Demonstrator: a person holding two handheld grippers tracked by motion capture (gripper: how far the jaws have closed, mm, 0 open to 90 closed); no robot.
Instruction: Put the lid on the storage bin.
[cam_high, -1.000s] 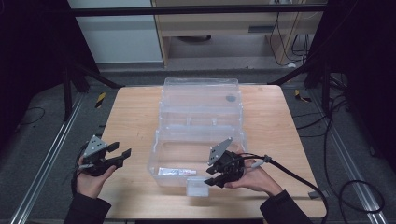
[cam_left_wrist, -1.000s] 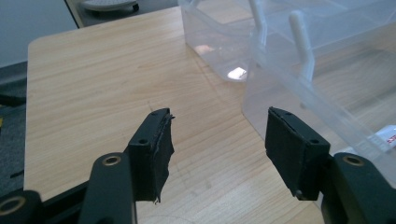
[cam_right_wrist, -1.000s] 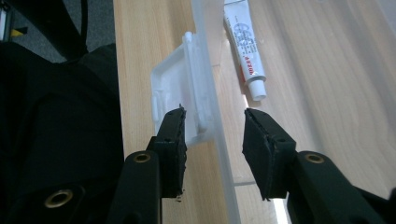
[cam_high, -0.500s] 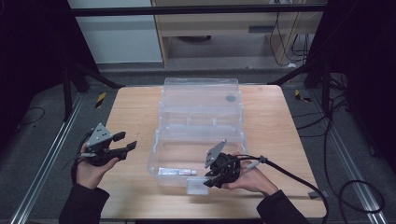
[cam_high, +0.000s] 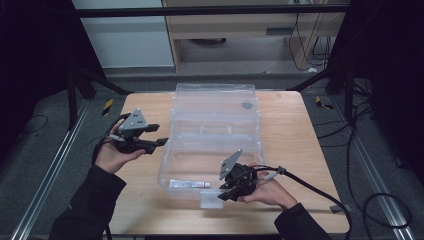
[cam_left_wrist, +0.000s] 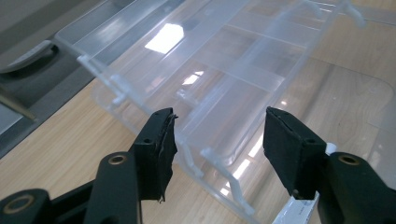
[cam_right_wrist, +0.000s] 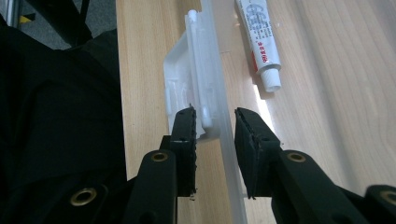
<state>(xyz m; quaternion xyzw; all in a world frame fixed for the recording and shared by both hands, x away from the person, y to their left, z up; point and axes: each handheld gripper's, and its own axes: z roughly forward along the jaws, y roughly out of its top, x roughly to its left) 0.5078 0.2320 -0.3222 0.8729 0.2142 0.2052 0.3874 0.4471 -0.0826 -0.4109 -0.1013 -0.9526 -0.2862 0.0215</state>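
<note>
One tube inside clear box

A clear organiser box lies open on the table, between the left gripper and the right gripper. A tube lies inside it, just left of the right gripper, whose jaws straddle the front wall beside the latch.

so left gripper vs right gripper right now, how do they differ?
The left gripper hangs open above the box's left edge with wide jaws, nothing between its pads; its jaws have just been closing slightly. The right gripper sits low at the front wall, jaws narrow, straddling wall and latch. Both are black, hand-held, two-jaw.
</note>
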